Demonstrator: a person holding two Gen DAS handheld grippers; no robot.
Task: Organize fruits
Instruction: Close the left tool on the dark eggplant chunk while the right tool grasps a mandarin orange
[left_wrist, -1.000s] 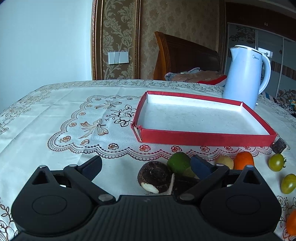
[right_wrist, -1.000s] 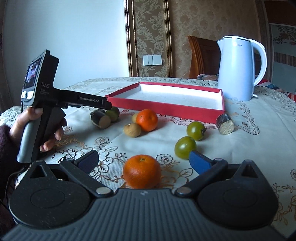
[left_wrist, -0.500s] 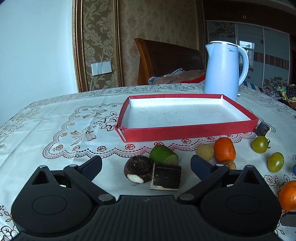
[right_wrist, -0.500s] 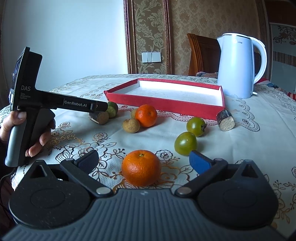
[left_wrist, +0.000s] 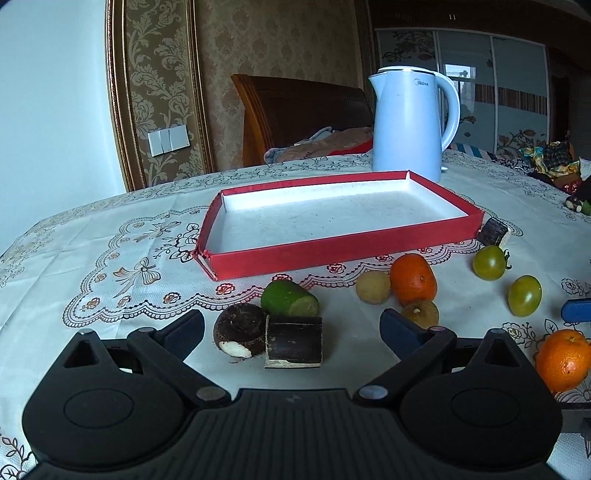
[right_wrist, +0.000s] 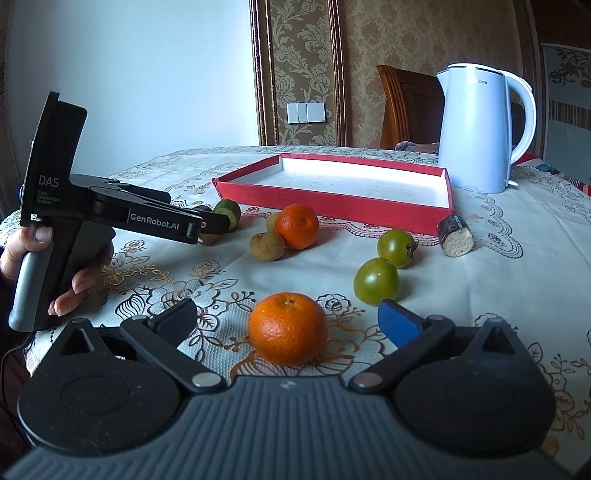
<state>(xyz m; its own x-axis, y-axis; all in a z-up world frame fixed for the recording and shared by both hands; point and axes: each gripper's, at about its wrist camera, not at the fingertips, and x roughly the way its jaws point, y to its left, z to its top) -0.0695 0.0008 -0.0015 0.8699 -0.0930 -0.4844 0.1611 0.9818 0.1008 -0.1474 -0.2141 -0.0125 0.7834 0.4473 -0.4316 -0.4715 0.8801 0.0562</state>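
Observation:
An empty red tray (left_wrist: 343, 249) (right_wrist: 332, 201) lies mid-table. My left gripper (left_wrist: 291, 330) is open, with a dark sugarcane piece (left_wrist: 294, 346) and a dark water chestnut (left_wrist: 240, 334) between its fingers and a green lime piece (left_wrist: 289, 299) just beyond. My right gripper (right_wrist: 286, 321) is open around an orange (right_wrist: 288, 328) on the cloth. A second orange (right_wrist: 296, 226), two brown longans (right_wrist: 266, 246), two green tomatoes (right_wrist: 376, 280) and another sugarcane piece (right_wrist: 455, 240) lie loose before the tray.
A white electric kettle (left_wrist: 412, 123) (right_wrist: 480, 129) stands behind the tray's right end. A wooden chair (left_wrist: 295, 114) is behind the table. The hand holding the left gripper (right_wrist: 62, 266) is at the table's left edge.
My left gripper has swung and drawn back; the sugarcane piece and water chestnut now lie fully between its open fingers. My right gripper stays open around the orange.

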